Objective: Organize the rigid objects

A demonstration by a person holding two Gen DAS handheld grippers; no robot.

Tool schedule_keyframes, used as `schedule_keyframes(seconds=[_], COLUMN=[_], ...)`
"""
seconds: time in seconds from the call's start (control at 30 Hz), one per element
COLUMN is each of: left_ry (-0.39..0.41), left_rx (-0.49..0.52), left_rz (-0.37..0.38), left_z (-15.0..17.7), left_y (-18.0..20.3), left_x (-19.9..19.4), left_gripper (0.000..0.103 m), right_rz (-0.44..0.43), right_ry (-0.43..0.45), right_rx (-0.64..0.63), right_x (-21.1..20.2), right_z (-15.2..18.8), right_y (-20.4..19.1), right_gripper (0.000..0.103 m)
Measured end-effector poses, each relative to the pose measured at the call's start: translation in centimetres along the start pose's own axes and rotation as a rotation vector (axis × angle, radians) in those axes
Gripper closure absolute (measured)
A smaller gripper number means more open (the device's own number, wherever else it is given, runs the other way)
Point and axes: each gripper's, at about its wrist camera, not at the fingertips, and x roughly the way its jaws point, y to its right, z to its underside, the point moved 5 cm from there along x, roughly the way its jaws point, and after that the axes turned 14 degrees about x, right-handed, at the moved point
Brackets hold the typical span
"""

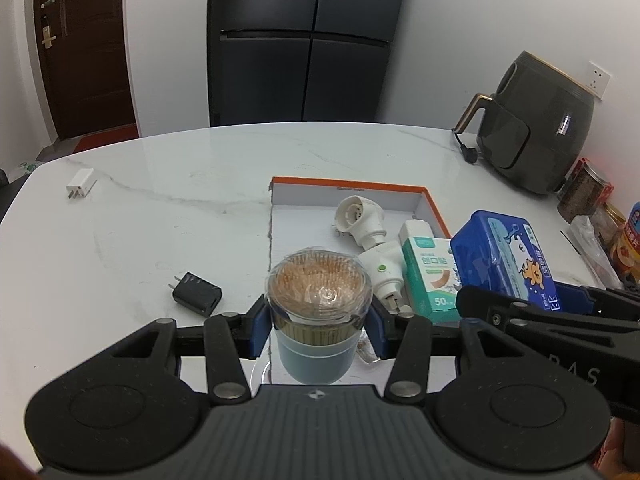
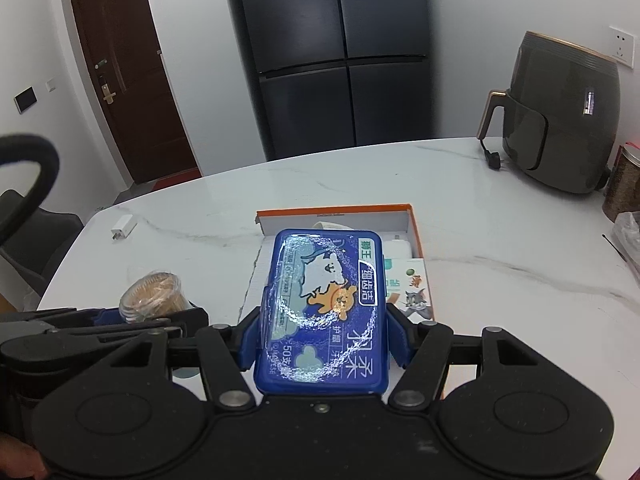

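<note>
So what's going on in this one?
A person is tidying small items into a shallow orange-edged box on a marble table. The left claw grips a toothpick jar; the right claw grips a blue floss case. Both hover near the box. Two chargers lie outside it.

The toothpick jar point(image 1: 318, 312) showed tan sticks under a clear lid, its base pale blue. The floss-pick box point(image 2: 324, 312) was deep blue with a white-and-orange cartoon. The tray point(image 1: 430, 196), centre frame, had an orange rim and white inside. The table point(image 1: 160, 208) was white marble, grey-veined. At lower left lay a black charger point(image 1: 198, 294).
</note>
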Motion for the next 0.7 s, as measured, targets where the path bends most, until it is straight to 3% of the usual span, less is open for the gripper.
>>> schedule_keyframes(seconds=[0.7], left_ry=[-0.003], left_rx=[0.043], left_rz=[0.054], left_z=[0.0], left_y=[2.7], left_x=[0.6], left_gripper=[0.055], right_rz=[0.049], right_ry=[0.014], right_rx=[0.042], right_x=[-1.2], right_z=[0.1], right_y=[3.2], right_gripper=[0.029])
